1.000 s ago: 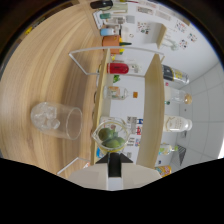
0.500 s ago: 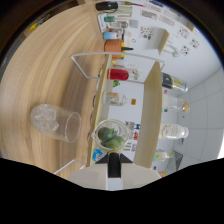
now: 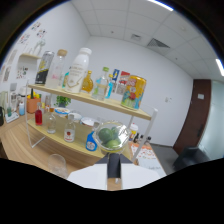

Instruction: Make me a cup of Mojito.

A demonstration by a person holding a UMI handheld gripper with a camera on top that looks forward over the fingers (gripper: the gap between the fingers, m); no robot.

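Observation:
A clear glass cup holding green limes [image 3: 111, 137] hangs just ahead of my gripper [image 3: 114, 162]. The fingers stand close together under the cup as one narrow dark and wooden piece, and they look shut on its base. The cup is in the air in front of the two-level shelf rack [image 3: 92, 102]. An empty clear glass [image 3: 58, 165] stands on the wooden table [image 3: 20, 145], left of the fingers.
The top shelf carries a dark can [image 3: 45, 67], a white bottle [image 3: 78, 69], several smaller bottles and a yellow-lidded jar [image 3: 132, 92]. The lower shelf holds a red bottle [image 3: 38, 116], small glass bottles and a blue container [image 3: 91, 141]. A dark door [image 3: 195, 115] is beyond, right.
The view has swung from a steep tilt to upright and now faces the shelf rack side-on. The cup of limes kept its place ahead of the fingers throughout.

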